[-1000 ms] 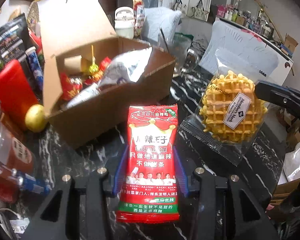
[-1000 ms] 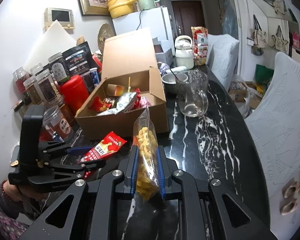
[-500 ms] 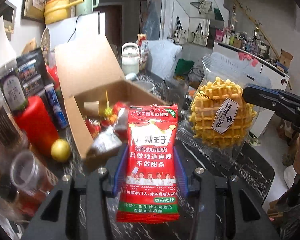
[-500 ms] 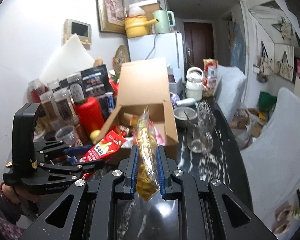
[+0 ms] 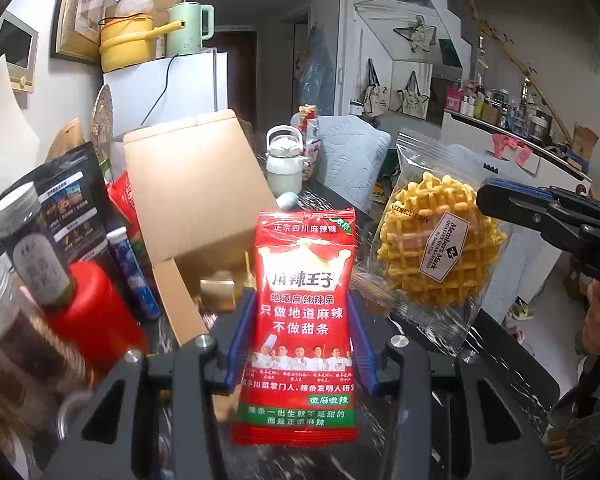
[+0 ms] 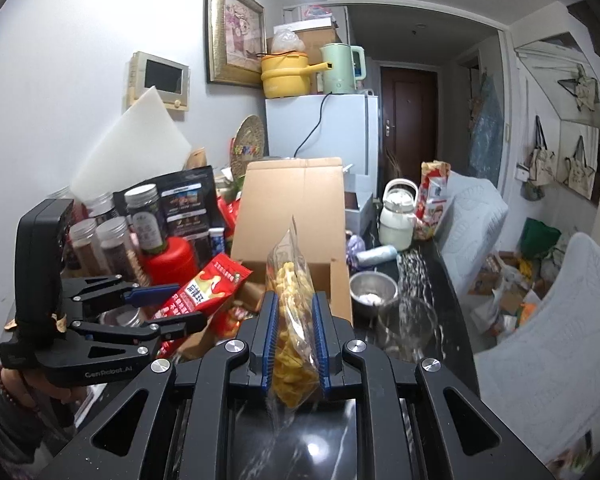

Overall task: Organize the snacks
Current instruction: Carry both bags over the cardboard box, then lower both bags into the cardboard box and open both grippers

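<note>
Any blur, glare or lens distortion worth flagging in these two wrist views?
Left wrist: red packet and waffle sharp, jars at the left edge smeared, room lines bowed by the fisheye. Right wrist: glare spot on the black tabletop, the glass streaked by motion, dark corners.

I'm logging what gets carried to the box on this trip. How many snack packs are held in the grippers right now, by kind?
Red spicy-strip packet, in the left gripper: 1
Clear-wrapped waffle, in the right gripper: 1
Total: 2
</note>
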### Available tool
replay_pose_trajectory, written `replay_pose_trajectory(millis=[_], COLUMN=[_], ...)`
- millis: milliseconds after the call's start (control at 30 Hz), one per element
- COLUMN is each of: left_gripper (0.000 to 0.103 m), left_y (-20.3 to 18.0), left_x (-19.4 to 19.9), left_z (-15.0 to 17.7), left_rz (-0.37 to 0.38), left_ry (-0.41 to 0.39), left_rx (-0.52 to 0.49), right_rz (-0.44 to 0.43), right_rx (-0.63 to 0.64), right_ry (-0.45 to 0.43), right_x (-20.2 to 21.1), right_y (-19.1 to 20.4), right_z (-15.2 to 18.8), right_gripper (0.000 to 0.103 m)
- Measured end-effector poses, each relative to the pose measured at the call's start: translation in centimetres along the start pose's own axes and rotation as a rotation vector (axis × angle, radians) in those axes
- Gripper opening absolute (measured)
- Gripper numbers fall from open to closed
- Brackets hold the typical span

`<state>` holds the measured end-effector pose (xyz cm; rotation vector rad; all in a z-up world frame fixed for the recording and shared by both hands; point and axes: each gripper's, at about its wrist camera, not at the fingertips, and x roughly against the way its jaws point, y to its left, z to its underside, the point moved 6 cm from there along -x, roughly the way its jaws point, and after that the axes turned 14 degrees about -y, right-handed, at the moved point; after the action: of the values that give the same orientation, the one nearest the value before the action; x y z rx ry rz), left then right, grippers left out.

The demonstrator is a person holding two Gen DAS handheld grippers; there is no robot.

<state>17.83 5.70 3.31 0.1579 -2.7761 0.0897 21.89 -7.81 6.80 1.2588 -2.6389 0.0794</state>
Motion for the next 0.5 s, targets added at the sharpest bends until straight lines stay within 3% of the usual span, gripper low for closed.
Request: replay_pose_trajectory(millis=[300, 367, 500], left_gripper=[0.044, 0.044, 0.044], left_y=[2.9, 3.6, 4.8], left_x=[-5.6, -6.9, -9.3], left_z=[-1.3, -1.3, -0.6], left_rz=[-0.031, -0.037, -0.051], left_ry=[0.014, 0.024, 0.051], left_rx=[0.009, 0.015, 0.030], right_rz=[-0.011, -0.016, -0.048], right_rx=[0.004, 0.012, 0.035], right_ry=[0.011, 0.014, 0.061], right_x=[-6.9, -8.3, -12.2], right_y=[-1.3, -1.3, -0.7], right_z=[-1.2, -1.2, 0.2], right_gripper=[0.013, 0.001, 0.001])
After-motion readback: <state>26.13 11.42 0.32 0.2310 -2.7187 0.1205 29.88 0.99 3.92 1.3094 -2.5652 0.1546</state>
